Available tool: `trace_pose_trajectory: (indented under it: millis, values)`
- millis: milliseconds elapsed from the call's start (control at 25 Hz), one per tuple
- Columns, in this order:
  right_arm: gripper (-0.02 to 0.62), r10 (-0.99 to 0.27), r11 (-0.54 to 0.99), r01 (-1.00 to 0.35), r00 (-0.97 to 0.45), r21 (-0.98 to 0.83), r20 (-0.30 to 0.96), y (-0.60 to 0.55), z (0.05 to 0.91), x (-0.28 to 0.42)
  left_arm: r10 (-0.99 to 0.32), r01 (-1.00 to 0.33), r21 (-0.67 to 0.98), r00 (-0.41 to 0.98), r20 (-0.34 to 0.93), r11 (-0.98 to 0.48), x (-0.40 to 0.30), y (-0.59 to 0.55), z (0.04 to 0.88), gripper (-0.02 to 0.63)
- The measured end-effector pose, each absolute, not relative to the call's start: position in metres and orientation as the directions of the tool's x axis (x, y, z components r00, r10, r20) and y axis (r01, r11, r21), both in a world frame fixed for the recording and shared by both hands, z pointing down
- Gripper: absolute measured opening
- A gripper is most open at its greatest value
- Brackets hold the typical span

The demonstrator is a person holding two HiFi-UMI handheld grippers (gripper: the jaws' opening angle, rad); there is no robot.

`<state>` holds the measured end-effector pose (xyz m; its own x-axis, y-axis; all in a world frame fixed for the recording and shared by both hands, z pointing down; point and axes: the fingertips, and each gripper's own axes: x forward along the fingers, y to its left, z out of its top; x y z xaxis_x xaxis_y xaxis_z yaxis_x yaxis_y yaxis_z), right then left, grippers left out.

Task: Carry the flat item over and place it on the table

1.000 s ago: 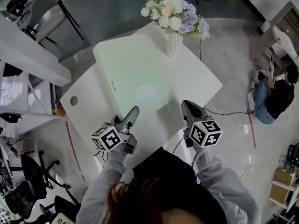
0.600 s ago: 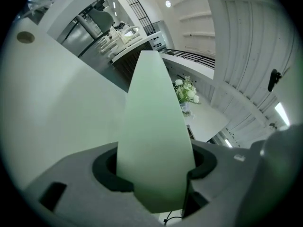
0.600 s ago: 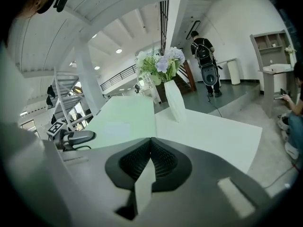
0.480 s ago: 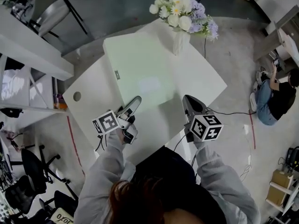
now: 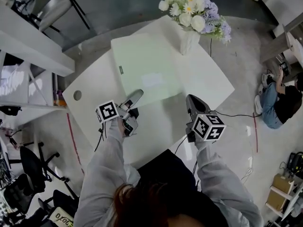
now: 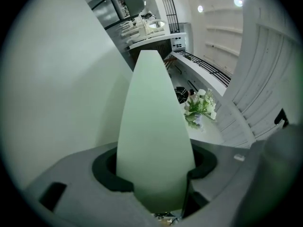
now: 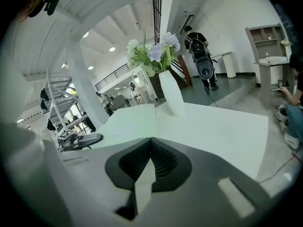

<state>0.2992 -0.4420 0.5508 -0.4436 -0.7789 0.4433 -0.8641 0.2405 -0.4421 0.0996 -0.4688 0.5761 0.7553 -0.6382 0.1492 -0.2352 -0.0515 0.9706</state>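
The white desk (image 5: 94, 86) fills the middle of the head view. The pale green flat item (image 5: 147, 70) lies across its upper half, with its far right corner close to the vase (image 5: 188, 40) of flowers (image 5: 196, 11) at upper right. Your left tool (image 5: 135, 97) is clamped on the item's near edge, at the sheet's lower left. Your right tool (image 5: 190, 100) has its jaws pressed together on nothing, just beside the near right corner. Held at one corner only, the sheet could pivot or sag as you let go, and a push toward the top of the frame might nudge the vase and tip it. Whether the sheet lies fully flat on the desk I can't tell: its near edge sits under your left tool, and the left gripper view shows it only edge-on.
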Motion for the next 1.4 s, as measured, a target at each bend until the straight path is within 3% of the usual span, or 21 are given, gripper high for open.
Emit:
trace_pose_trajectory:
  millis: [160, 560, 680, 960, 1240, 1400]
  values:
    - [0.009, -0.774, 0.233, -0.866, -0.441, -0.442, 0.454, -0.444, 0.558, 0.298, -0.623, -0.176, 0.984, 0.77, 0.137, -0.001, 0.098, -0.473, 0.588, 0.278]
    - [0.009, -0.753, 0.234, -0.878, -0.435, -0.417, 0.493, -0.435, 0.571, 0.29, -0.561, -0.218, 0.976, 0.806, 0.187, 0.012, 0.094, -0.477, 0.607, 0.299]
    - [0.009, -0.75, 0.243, -0.879, -0.438, -0.41, 0.495, -0.433, 0.57, 0.287, -0.57, -0.304, 0.953, 0.782, 0.25, 0.001, 0.088, -0.479, 0.611, 0.337]
    - [0.009, -0.751, 0.245, -0.881, -0.436, -0.405, 0.495, -0.427, 0.568, 0.285, -0.588, -0.638, 0.763, 0.657, 0.471, -0.101, 0.066, -0.486, 0.617, 0.45]
    - [0.009, -0.754, 0.245, -0.882, -0.434, -0.403, 0.493, -0.417, 0.565, 0.285, -0.65, -0.862, 0.47, 0.468, 0.599, -0.189, 0.048, -0.491, 0.616, 0.465]
    - [0.009, -0.756, 0.242, -0.883, -0.432, -0.402, 0.492, -0.409, 0.565, 0.284, -0.641, -0.836, 0.517, 0.5, 0.583, -0.183, 0.052, -0.489, 0.616, 0.43]
